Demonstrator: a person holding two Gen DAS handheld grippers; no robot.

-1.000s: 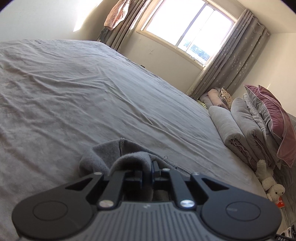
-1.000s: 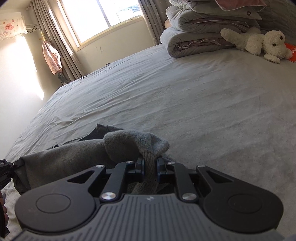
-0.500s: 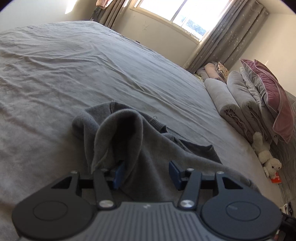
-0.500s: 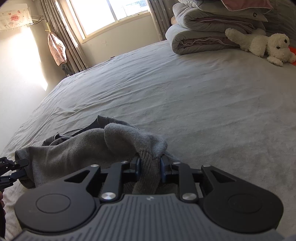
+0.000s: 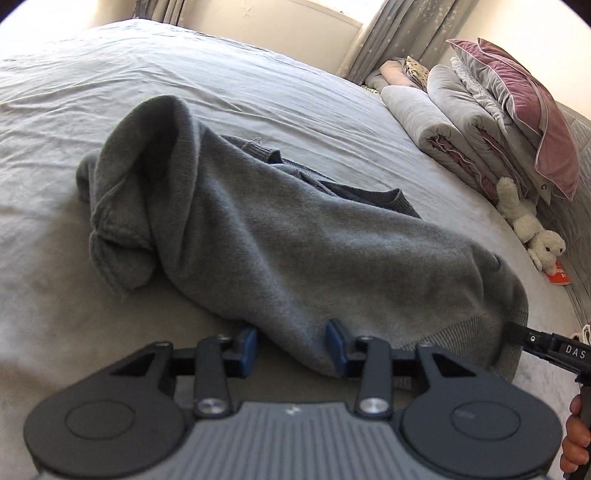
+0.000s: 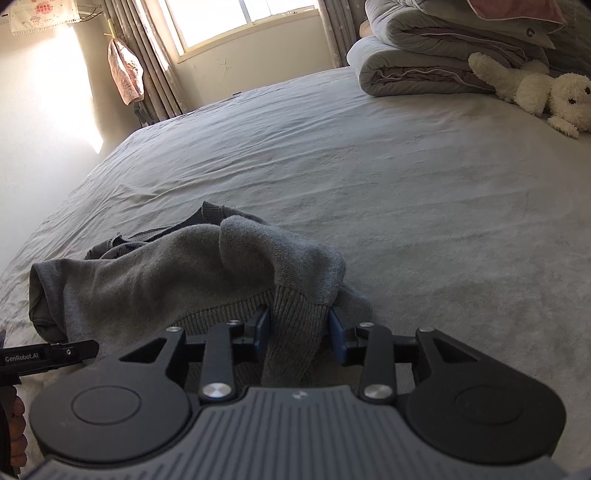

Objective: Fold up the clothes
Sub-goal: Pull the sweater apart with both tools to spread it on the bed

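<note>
A grey sweater lies bunched in a long roll on the grey bed sheet. My left gripper is at its near edge. Its jaws are closing and still stand apart, with a fold of the sweater between them and against the right pad. My right gripper is shut on the ribbed hem of the sweater, which fills the gap between its pads. A finger of the right gripper shows at the sweater's right end, and a left finger at its left end.
Folded quilts and a dusky pink pillow are stacked at the head of the bed, with a white plush toy beside them. A window with curtains is behind the bed, and a pink cloth hangs there.
The left gripper let go of the fold it held, opened wide and drew back and down to the sweater's near edge. The right gripper stayed on the hem, its pads slightly wider.
</note>
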